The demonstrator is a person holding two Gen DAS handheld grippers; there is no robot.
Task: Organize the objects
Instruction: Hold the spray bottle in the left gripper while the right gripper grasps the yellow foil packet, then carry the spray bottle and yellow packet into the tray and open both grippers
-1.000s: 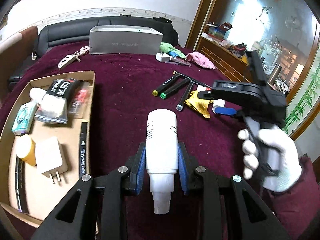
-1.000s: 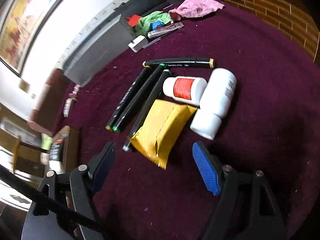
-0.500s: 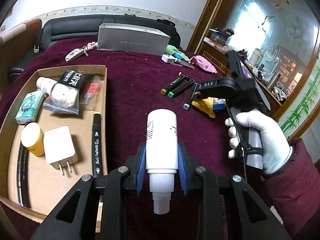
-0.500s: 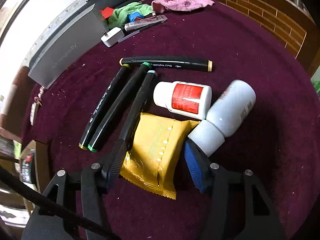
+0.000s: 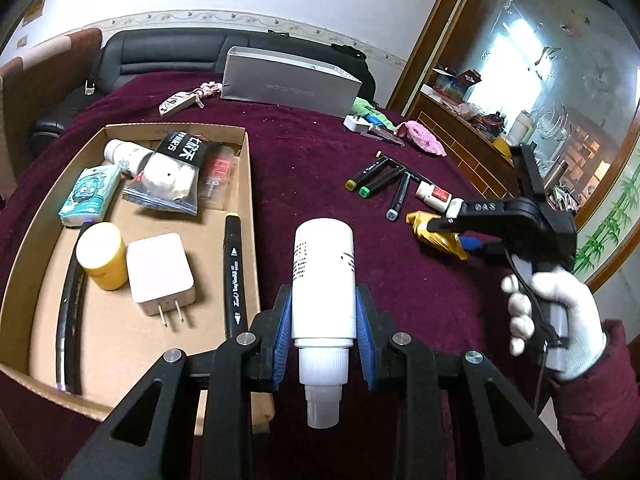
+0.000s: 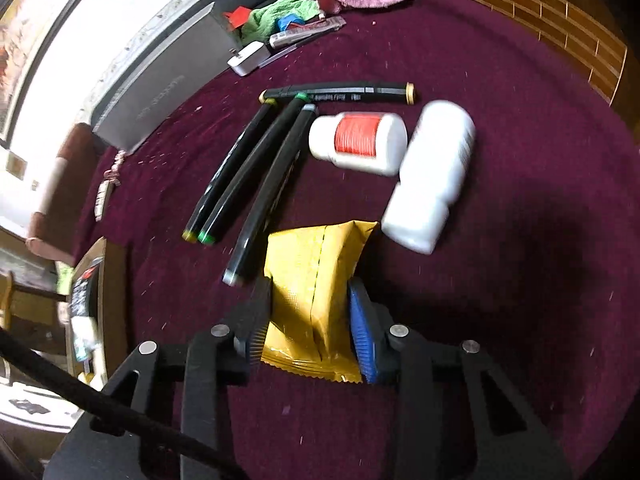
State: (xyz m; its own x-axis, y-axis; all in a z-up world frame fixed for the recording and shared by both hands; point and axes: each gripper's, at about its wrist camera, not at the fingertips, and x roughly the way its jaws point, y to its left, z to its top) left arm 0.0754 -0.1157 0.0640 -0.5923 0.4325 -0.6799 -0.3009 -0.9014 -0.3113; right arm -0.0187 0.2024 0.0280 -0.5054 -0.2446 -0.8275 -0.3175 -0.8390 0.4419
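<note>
My left gripper [image 5: 323, 320] is shut on a white bottle [image 5: 323, 276], held cap toward the camera above the maroon cloth, just right of the cardboard tray [image 5: 249, 184]. In the right wrist view my right gripper [image 6: 312, 312] is closing its jaws on a yellow packet [image 6: 316, 260]. The blue pads press the packet's sides and it bulges between them. From the left wrist view the right gripper [image 5: 444, 230] shows at the right, held by a gloved hand [image 5: 560, 320], tips down on the yellow packet [image 5: 418, 219].
Three black markers [image 6: 248, 168] and a fourth across their tops lie left of the packet. A red-label bottle [image 6: 358, 142] and a bigger white bottle [image 6: 432, 176] lie beyond it. The tray holds a charger [image 5: 160, 272], a marker and packets. A grey box [image 5: 288, 80] stands at the back.
The right gripper moved forward over the yellow packet and its jaws narrowed from wide apart to pressing its sides. The left gripper carried the bottle closer to the tray.
</note>
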